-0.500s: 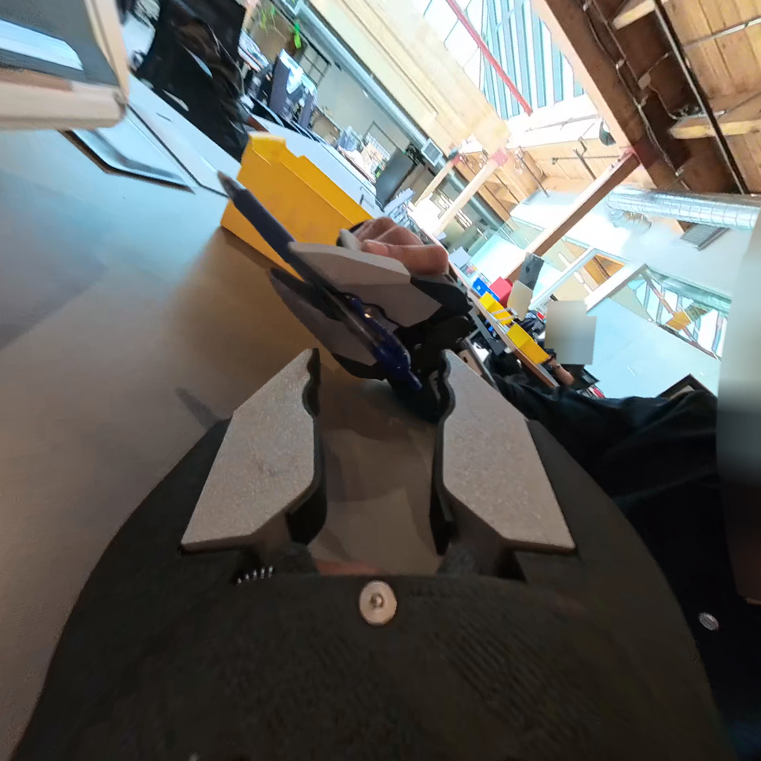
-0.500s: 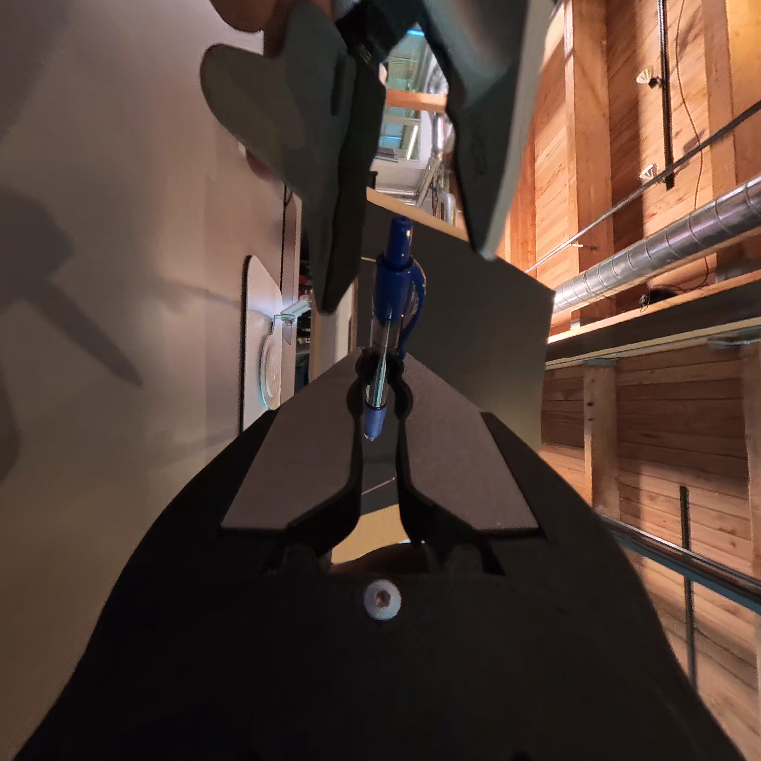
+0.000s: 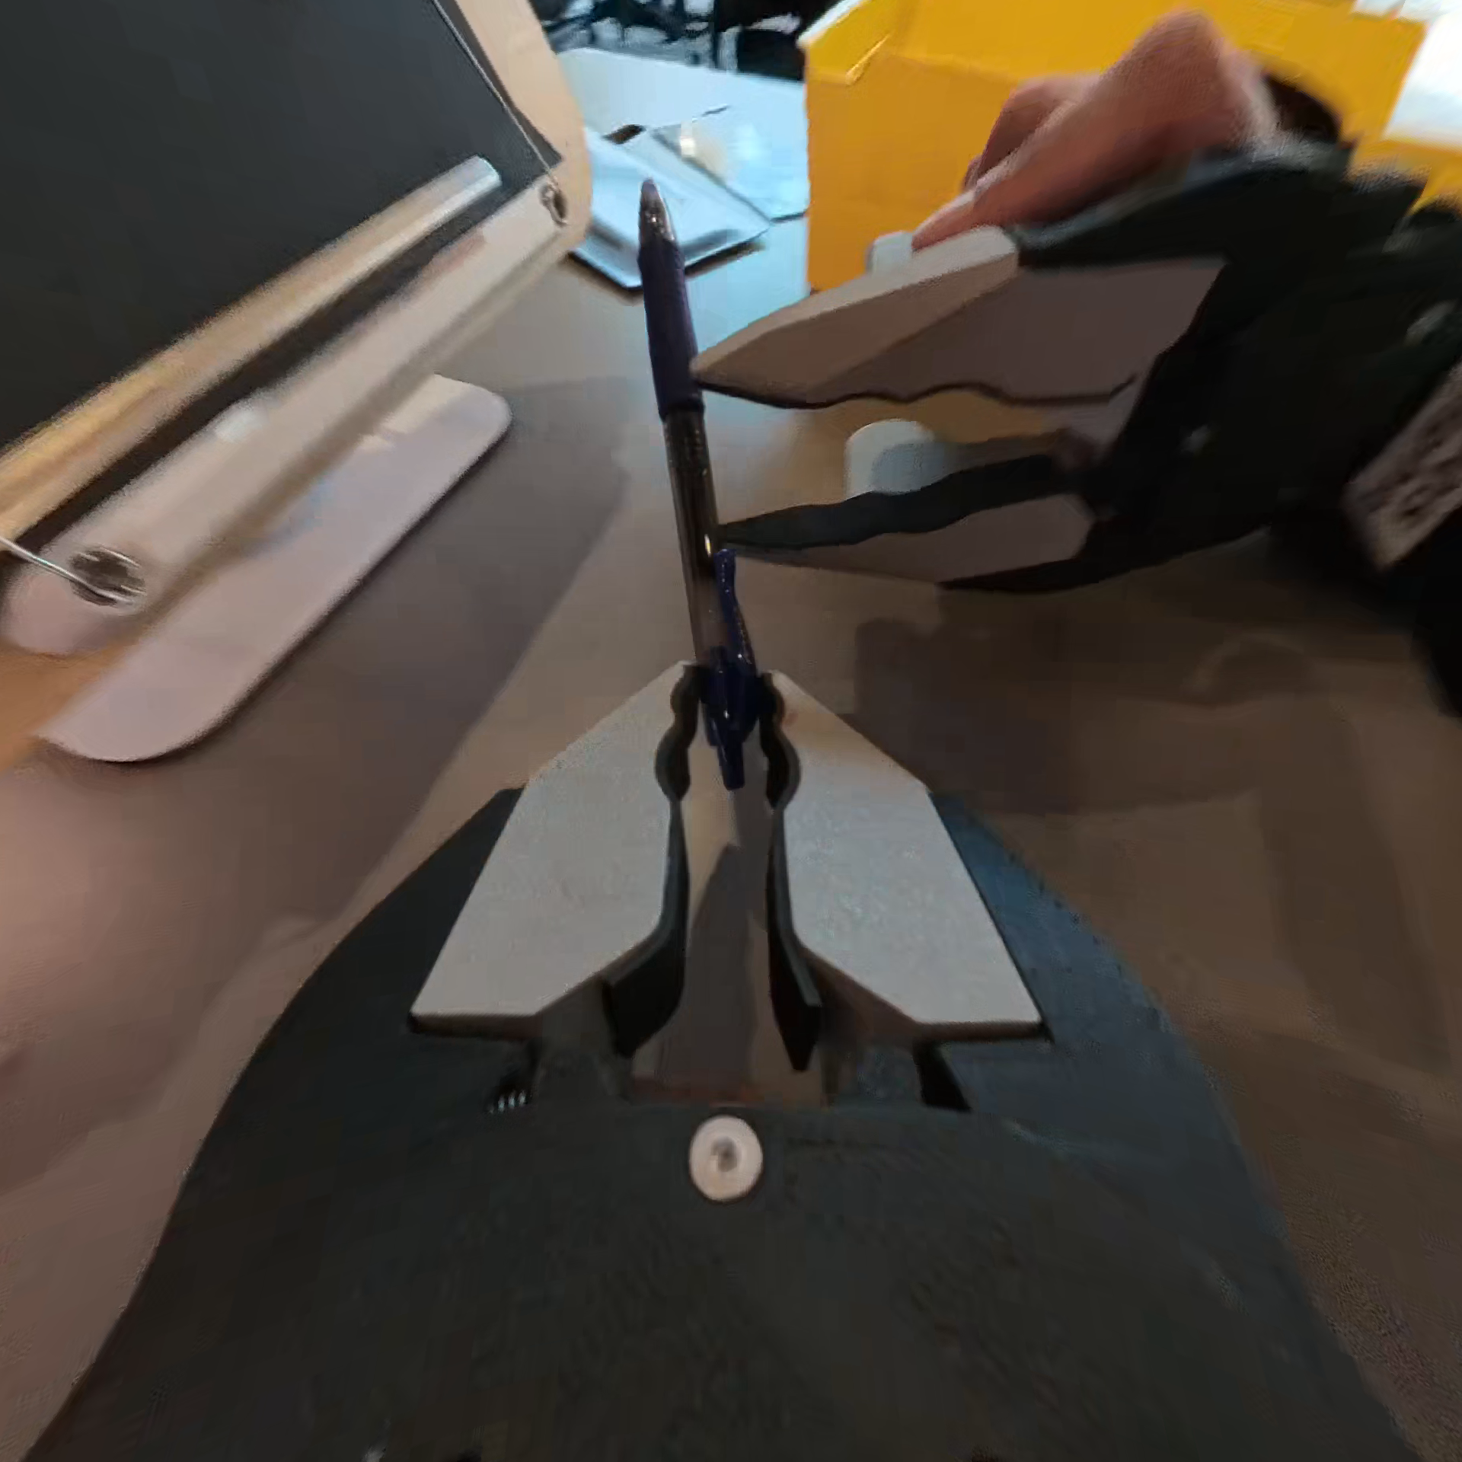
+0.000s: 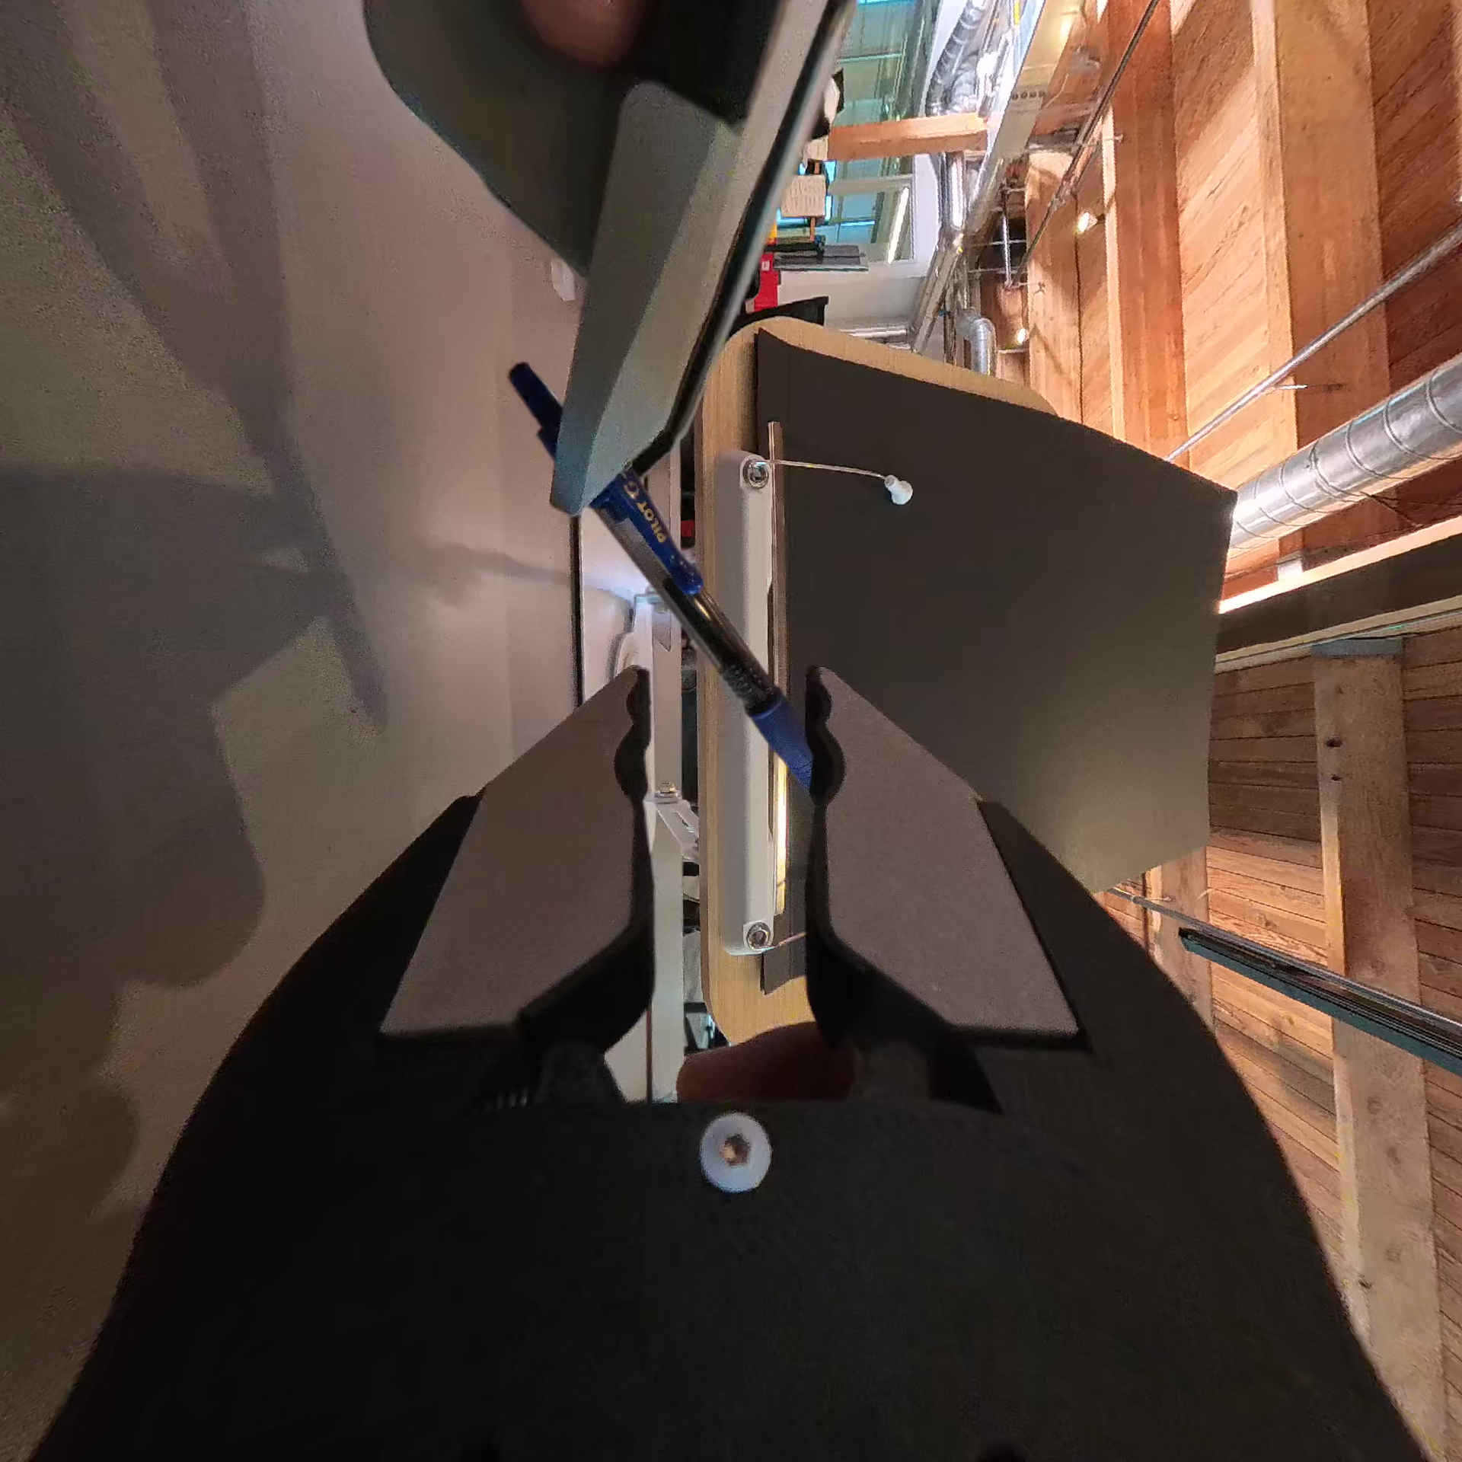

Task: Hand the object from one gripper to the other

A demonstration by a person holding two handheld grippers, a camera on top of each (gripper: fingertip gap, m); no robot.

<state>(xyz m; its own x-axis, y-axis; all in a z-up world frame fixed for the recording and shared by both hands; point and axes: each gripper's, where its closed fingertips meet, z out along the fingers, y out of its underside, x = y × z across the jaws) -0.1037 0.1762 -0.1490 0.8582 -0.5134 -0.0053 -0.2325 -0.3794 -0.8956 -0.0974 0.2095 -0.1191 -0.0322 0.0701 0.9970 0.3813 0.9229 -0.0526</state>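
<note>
Blue pen (image 3: 690,482) is sticking up w/ its clip end pinched in the left gripper (image 3: 729,696), above the grey surface (image 3: 1107,791). Right gripper (image 4: 728,696) is sitting released, jaws spread w/ the pen crossing the gap, yellow bin (image 3: 886,134) behind.

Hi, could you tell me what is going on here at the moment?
A person is passing a blue pen between two handheld grippers above a table. The left gripper is shut on the pen's clip end. The right gripper is open, its fingers either side of the barrel, so the left one alone holds the pen.
</note>
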